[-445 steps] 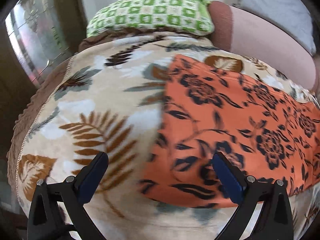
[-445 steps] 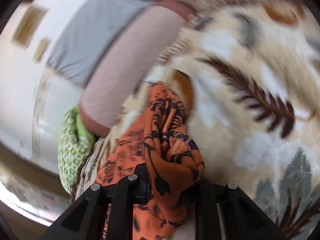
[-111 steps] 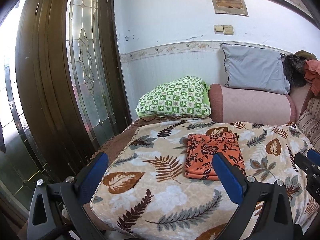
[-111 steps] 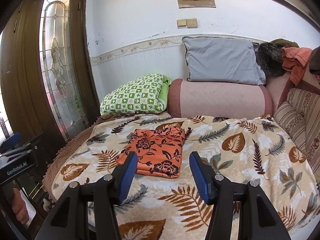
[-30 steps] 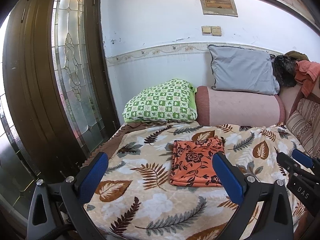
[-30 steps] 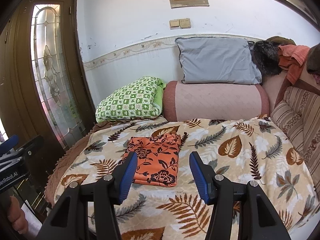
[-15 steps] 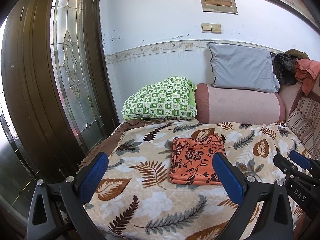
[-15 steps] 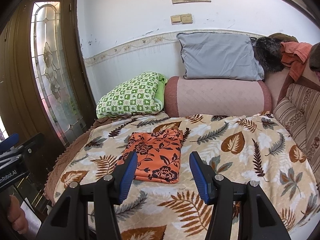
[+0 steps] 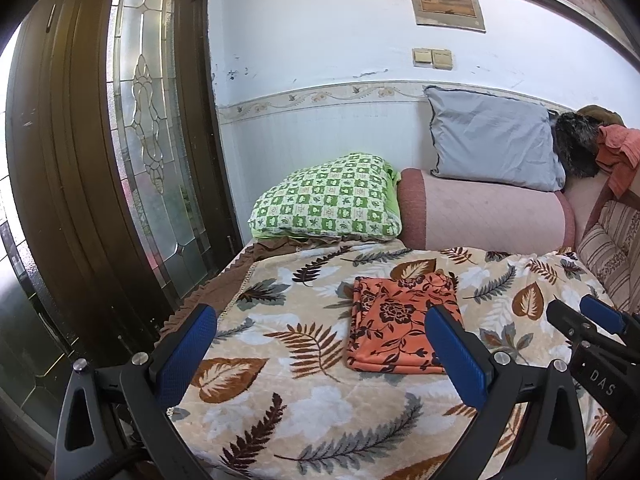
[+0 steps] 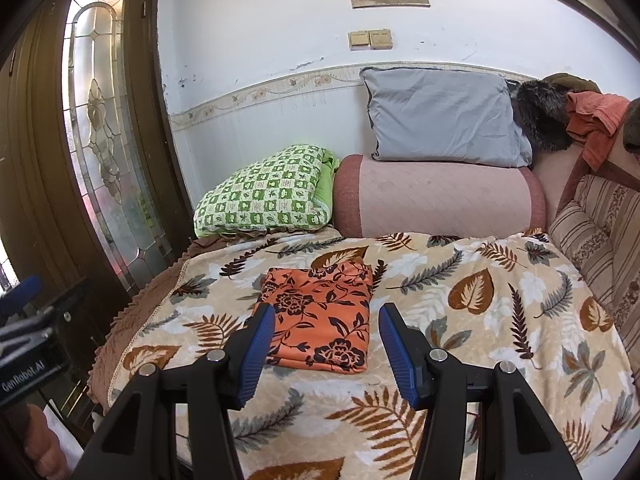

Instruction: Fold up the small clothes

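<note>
An orange cloth with dark flowers (image 9: 400,324) (image 10: 320,316) lies folded into a flat rectangle on the leaf-patterned blanket (image 9: 300,400) (image 10: 480,320) that covers the bed. My left gripper (image 9: 320,352) is held back from the bed, open wide, with nothing between its blue pads. My right gripper (image 10: 326,348) is also open and empty, well short of the cloth. Each gripper shows at the edge of the other's view, the right one (image 9: 592,328) on the right, the left one (image 10: 24,320) on the left.
A green checked pillow (image 9: 328,200) and a pink bolster (image 9: 480,216) lie at the head of the bed, with a grey pillow (image 9: 492,144) on top. A dark wooden door with patterned glass (image 9: 148,140) stands left. A striped cushion (image 10: 600,224) and heaped clothes (image 10: 592,120) are right.
Both views have shifted a little toward the bed, so the folded cloth sits slightly nearer. Both grippers stay open and empty.
</note>
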`<action>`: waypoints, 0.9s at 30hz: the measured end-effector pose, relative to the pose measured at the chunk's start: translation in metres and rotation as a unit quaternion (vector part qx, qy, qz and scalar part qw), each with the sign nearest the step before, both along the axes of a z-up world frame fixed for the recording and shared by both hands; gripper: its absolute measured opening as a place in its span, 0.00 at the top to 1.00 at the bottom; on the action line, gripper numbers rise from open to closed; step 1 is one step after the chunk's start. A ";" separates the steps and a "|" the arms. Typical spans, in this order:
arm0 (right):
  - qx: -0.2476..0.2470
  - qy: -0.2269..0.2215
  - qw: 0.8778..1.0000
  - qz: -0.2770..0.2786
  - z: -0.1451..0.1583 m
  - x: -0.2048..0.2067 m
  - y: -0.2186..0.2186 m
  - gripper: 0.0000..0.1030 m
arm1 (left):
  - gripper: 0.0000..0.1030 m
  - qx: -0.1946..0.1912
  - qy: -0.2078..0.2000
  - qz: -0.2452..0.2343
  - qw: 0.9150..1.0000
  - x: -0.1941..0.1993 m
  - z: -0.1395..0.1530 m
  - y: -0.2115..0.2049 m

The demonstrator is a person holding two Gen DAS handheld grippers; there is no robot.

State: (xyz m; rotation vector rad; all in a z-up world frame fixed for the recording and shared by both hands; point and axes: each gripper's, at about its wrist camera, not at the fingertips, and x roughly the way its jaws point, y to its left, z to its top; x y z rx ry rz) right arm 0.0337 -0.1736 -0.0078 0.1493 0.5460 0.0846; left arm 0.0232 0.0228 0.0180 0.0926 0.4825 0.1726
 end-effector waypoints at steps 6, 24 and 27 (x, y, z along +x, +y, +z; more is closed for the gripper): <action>-0.008 0.004 1.000 0.005 0.000 0.004 0.012 0.44 | 0.00 -0.004 -0.006 0.015 1.000 0.002 0.000 0.017; -0.031 0.005 0.999 0.025 -0.002 0.021 0.045 0.44 | 0.00 -0.023 0.003 0.028 0.999 0.018 -0.006 0.049; -0.033 0.006 0.999 0.022 -0.002 0.023 0.047 0.44 | 0.00 -0.026 0.005 0.029 0.999 0.020 -0.006 0.053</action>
